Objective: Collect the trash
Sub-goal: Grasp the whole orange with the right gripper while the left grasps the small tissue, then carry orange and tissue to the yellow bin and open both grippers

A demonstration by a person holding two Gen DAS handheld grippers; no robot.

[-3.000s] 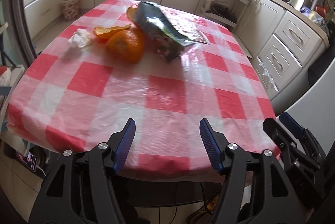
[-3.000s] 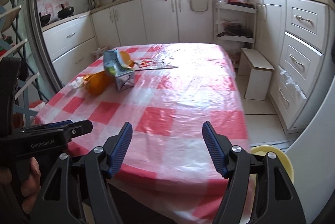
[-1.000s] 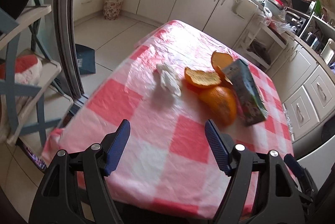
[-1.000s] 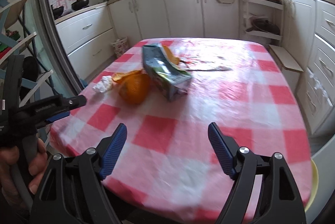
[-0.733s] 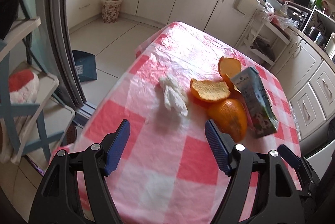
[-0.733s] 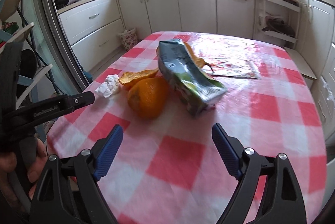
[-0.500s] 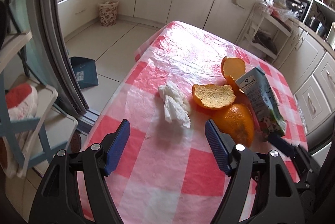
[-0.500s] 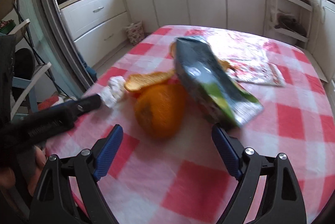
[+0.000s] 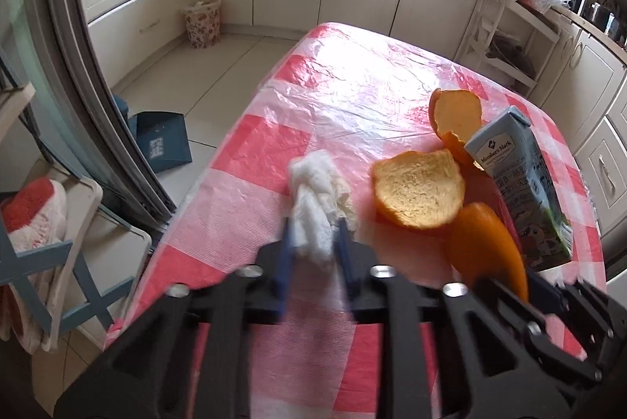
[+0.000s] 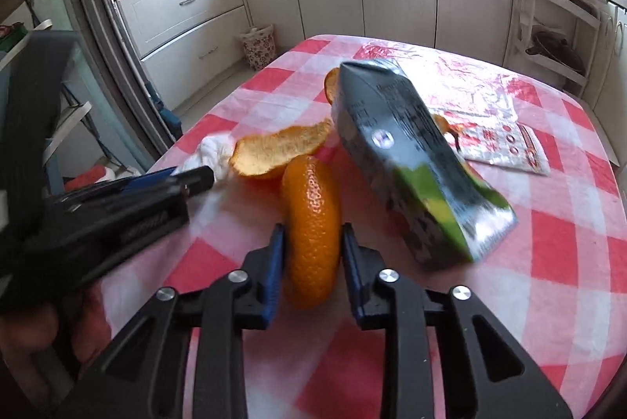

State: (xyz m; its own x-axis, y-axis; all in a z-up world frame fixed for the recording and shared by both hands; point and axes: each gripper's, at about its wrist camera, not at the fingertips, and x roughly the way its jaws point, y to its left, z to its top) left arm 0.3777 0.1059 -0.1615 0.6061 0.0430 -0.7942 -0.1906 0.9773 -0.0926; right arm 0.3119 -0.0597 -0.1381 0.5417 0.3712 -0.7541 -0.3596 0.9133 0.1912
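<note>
On the red-and-white checked table (image 9: 352, 86), my left gripper (image 9: 313, 246) is shut on a crumpled white tissue (image 9: 315, 192). My right gripper (image 10: 311, 250) is shut on a curved orange peel (image 10: 311, 223), which also shows in the left wrist view (image 9: 486, 246). Two more orange peels (image 9: 419, 188) (image 9: 456, 113) lie beside it. A grey-blue milk carton (image 10: 407, 160) lies tipped on its side just right of the peels. A flat printed plastic wrapper (image 10: 505, 137) lies farther back right.
A small floral waste basket (image 9: 202, 23) stands on the floor by the far cabinets. A blue dustpan (image 9: 160, 141) lies on the floor left of the table. A blue chair (image 9: 35, 242) stands at the left. Cabinets line the far wall and right side.
Both grippers moved forward over the table and closed: the left on the tissue, the right on the orange peel. Both were open half a second ago.
</note>
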